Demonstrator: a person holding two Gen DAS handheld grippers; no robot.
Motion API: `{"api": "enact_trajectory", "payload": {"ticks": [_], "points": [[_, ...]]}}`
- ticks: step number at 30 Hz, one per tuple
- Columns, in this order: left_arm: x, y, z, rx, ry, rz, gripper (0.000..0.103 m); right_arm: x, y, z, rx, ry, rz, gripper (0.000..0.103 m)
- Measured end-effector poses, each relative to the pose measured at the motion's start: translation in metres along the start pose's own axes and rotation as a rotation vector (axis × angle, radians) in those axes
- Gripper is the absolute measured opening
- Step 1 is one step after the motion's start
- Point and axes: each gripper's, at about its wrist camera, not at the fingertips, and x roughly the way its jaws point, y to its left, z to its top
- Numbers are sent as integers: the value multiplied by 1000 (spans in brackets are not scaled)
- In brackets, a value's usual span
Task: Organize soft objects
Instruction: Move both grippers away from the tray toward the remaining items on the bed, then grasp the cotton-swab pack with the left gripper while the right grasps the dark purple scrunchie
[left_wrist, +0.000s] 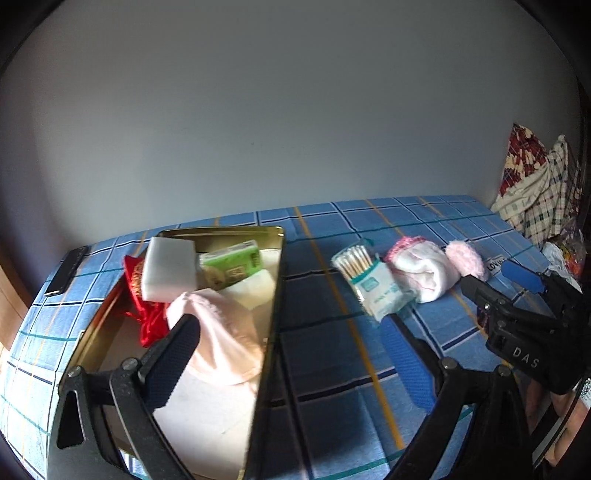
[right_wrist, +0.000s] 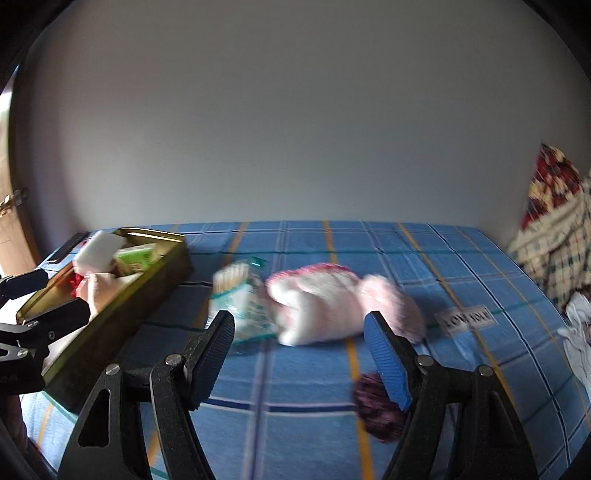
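Both grippers open over the checked blue bedsheet (right_wrist: 424, 258), nothing held.
Left gripper (left_wrist: 291, 354) straddles the gold tin's (left_wrist: 275, 295) right wall. The tin holds a pale pink cloth (left_wrist: 221, 332), white sponge (left_wrist: 170, 269), green packet (left_wrist: 232, 258). Right gripper (right_wrist: 299, 354) faces a rolled white sock (right_wrist: 317, 306) (pink-trimmed, blurred) beside cotton swabs (right_wrist: 236, 291).

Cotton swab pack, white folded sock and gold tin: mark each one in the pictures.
cotton swab pack (left_wrist: 373, 284), left wrist view, on the printed wrapper below the swab tips.
white folded sock (right_wrist: 321, 310), right wrist view, on the white middle fold.
gold tin (left_wrist: 271, 295), left wrist view, on its right wall.
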Motion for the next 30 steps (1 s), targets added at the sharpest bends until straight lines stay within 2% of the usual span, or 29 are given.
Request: {"api": "enact_trajectory", "payload": {"ticks": [3,8,13,16,19,22,27,28,29,30], "points": [[11,-23,4,28,13,-28,99,4,-17,-5,29,28,-34,75],[48,-50,17,32,91,-55,99,14,-32,-14,50,80,-57,75],[83,-63,26,20,134,-19,99,17,-41,-19,73,111,-43,75],[100,-64,27,8,172,-22,99,20,-43,-20,68,140,-37,75],[115,-66,27,-22,214,-62,99,25,-48,-22,89,179,-29,75],[126,-72,29,-6,221,-55,99,32,-52,-23,111,215,-15,75],[146,-68,24,-24,270,-70,83,40,-53,-26,119,264,-2,75],[148,-66,23,-31,276,-78,74,40,-53,-27,117,269,-3,75],[149,-66,22,-31,281,-89,72,41,-52,-27,112,276,-2,74],[149,-67,22,-24,274,-90,66,42,-51,-27,106,282,-4,73]]}}
